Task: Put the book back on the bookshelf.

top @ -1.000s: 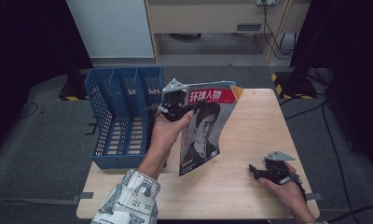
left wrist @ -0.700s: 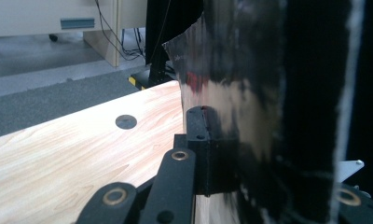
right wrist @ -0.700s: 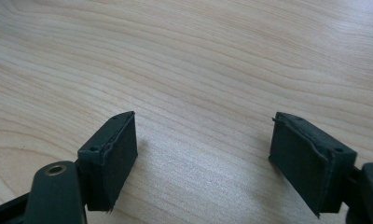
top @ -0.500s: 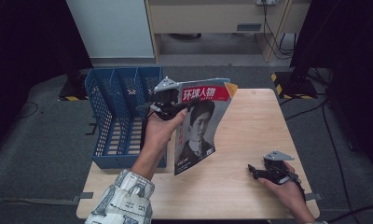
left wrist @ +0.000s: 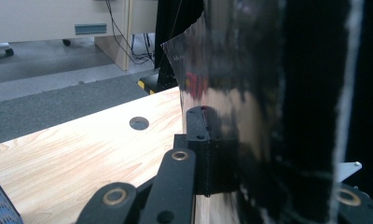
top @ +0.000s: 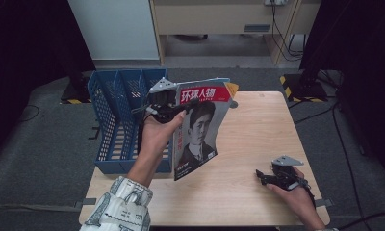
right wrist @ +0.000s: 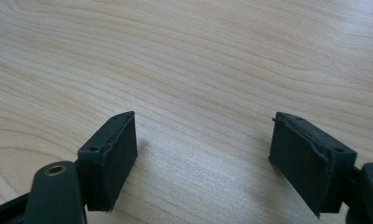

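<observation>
A pale wooden counter [top: 258, 139] with a round hole [left wrist: 139, 123]; grey carpeted floor [top: 46, 159], light cabinets [top: 214, 19] behind

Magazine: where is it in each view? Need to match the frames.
High view: magazine mid-frame, held upright above the table by the left tool, beside the blue file rack.
Left gripper view: magazine is the dark glossy sheet on the right, clamped.
Right gripper view: not in it.
Shared landmark: the wooden table.
</observation>
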Demonstrator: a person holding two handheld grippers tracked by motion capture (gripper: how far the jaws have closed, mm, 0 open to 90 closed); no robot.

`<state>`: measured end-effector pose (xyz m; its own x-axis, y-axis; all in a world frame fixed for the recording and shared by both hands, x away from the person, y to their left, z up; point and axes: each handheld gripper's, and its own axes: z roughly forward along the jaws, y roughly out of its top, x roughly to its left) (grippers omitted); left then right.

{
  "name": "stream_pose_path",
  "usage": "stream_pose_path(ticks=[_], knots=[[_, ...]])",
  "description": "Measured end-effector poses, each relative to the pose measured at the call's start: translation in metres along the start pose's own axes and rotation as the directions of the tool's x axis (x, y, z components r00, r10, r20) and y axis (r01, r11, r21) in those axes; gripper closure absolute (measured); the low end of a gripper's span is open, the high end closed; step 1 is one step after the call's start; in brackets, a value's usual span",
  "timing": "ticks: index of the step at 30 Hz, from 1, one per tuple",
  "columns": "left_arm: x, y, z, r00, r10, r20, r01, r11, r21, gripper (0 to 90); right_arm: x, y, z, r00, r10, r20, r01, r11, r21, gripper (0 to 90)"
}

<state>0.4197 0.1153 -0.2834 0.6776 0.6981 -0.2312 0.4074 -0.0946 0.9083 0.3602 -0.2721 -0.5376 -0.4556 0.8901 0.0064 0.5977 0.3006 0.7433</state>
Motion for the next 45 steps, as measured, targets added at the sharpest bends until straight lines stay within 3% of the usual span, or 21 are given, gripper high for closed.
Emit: stream_pose_path(ticks=[12, 21, 30, 45], knots=[[0.006, 0.011, -0.001, 0.9999, -0.012, 0.000, 0.012, 0.9999, -0.007, 86.9, 0.000, 0.000, 0.000, 1.0000, 0.001, -0.002, -0.001, 1.0000, 0.001, 23.1], [0.019, 0.022, -0.024, 0.9997, -0.024, -0.011, 0.023, 0.9985, -0.051, 86.9, 0.001, 0.000, 0.000, 1.0000, 0.000, -0.002, 0.000, 1.0000, 0.000, 23.2], [0.028, 0.020, -0.041, 0.9989, -0.031, -0.034, 0.029, 0.9975, -0.065, 86.9, 0.001, 0.000, 0.000, 1.0000, 0.000, -0.003, 0.000, 1.0000, 0.000, 23.2], [0.037, 0.013, -0.053, 0.9969, -0.068, -0.039, 0.064, 0.9940, -0.089, 86.9, 0.000, 0.000, 0.000, 1.0000, 0.000, -0.003, 0.000, 1.0000, 0.000, 23.1]])
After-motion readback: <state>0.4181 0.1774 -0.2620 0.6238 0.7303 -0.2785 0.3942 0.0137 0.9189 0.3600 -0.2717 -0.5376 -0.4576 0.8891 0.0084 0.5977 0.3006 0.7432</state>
